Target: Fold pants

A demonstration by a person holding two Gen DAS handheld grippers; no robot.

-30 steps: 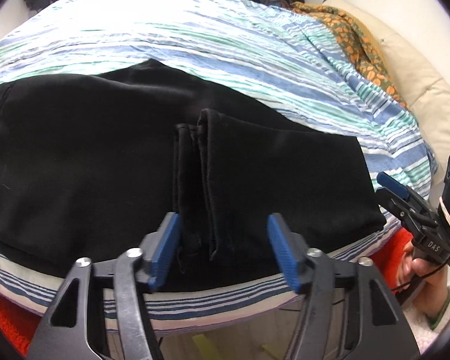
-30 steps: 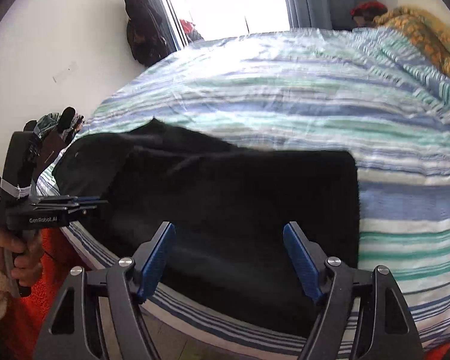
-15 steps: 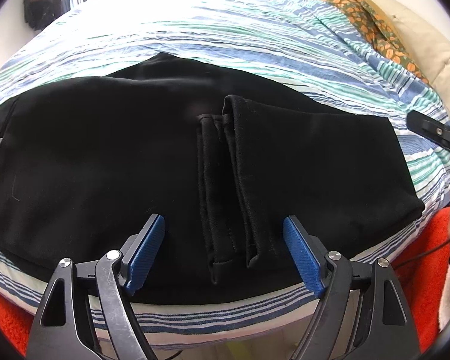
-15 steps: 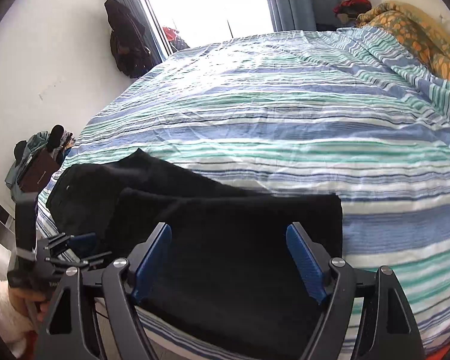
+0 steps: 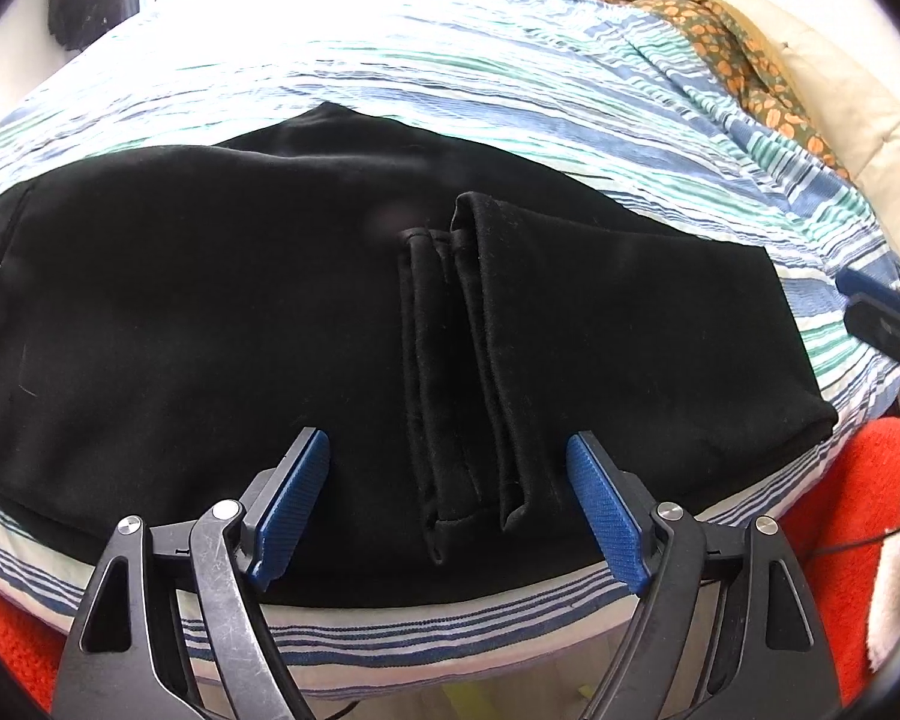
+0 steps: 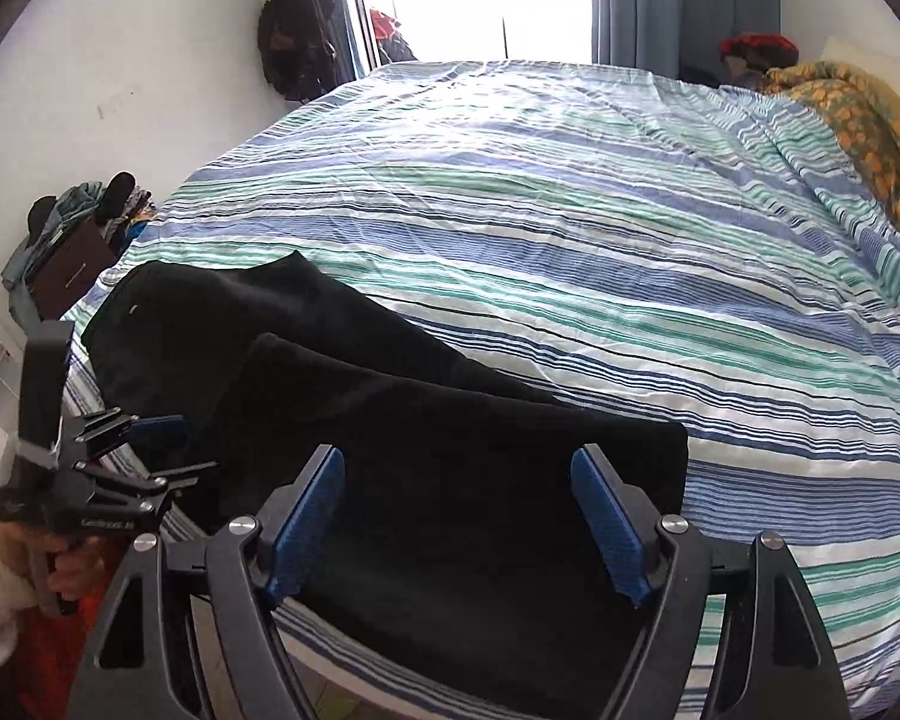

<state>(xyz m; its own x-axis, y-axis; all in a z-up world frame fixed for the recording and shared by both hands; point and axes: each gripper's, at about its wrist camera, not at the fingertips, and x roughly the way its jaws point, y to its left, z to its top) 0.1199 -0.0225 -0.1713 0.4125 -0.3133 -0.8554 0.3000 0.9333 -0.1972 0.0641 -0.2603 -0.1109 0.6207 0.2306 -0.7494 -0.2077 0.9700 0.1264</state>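
- Striped bed sheet (image 6: 570, 252) in blue, green and white covers the bed; a bright window and curtains stand at the far end, and an orange-patterned blanket (image 6: 870, 126) lies bunched at the far right.
- One pair of black pants (image 5: 210, 330) lies along the near edge of the bed, its waist end to the left.
- Progress, as I judge it: the legs are already laid one on the other, and the leg ends have been brought over onto the seat, their hems (image 5: 468, 372) resting mid-garment in the left wrist view. A further fold to make a compact packet seems left, perhaps some smoothing too.
- Left gripper (image 5: 450, 510) hangs over the near edge above the hems, jaws spread wide with nothing pinched between them.
- Right gripper (image 6: 459, 522) hangs over the folded right end, jaws likewise wide and empty.
- Count: one pair of pants, two grippers, one blanket, one sheet.
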